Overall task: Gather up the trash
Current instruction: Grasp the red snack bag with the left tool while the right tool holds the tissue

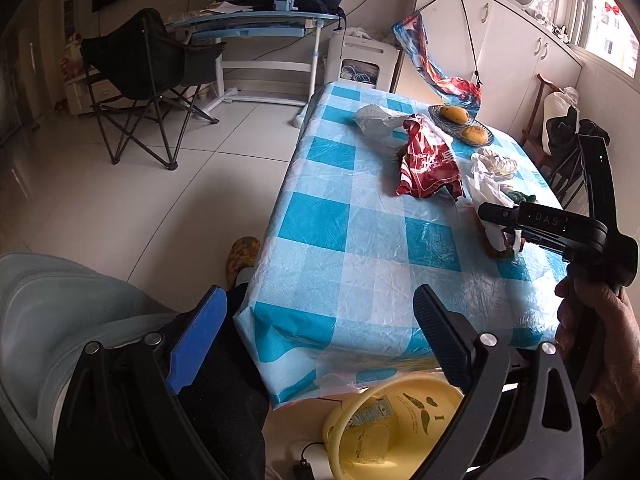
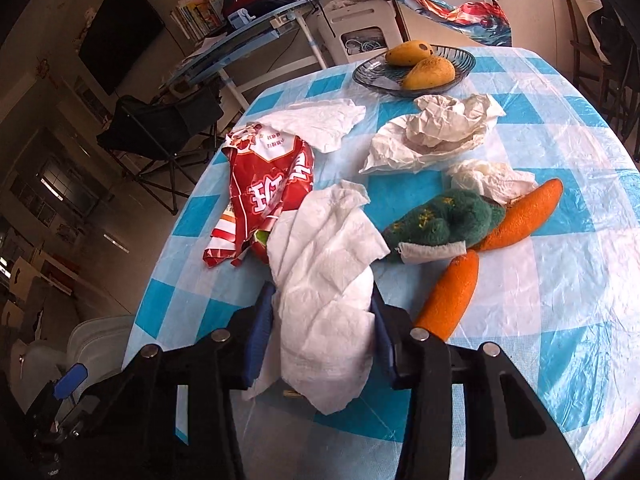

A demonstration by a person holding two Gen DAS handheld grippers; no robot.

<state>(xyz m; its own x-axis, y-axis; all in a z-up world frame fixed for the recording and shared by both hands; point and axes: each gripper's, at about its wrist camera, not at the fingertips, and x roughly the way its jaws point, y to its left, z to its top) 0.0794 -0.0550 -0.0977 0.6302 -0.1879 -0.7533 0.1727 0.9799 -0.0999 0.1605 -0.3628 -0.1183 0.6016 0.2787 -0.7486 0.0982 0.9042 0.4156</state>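
- Two tongs in my view: my left tongs hang spread and empty beside the checkered surface, above a yellow basin.
- Left of my right tongs lies a red wrapper.
- My right tongs pinch a white tissue.
- Right of them lie orange peels.

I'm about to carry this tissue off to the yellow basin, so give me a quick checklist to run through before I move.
1. Right tool shut on the white tissue: ok.
2. Tissue lifted free of the red wrapper: cannot tell, its top flap overlaps the wrapper's edge in this view.
3. Yellow basin within sight below the table edge: ok.
4. Left tool open, nothing between its pads: ok.
5. Basin has room: ok, only a clear wrapper shows inside.
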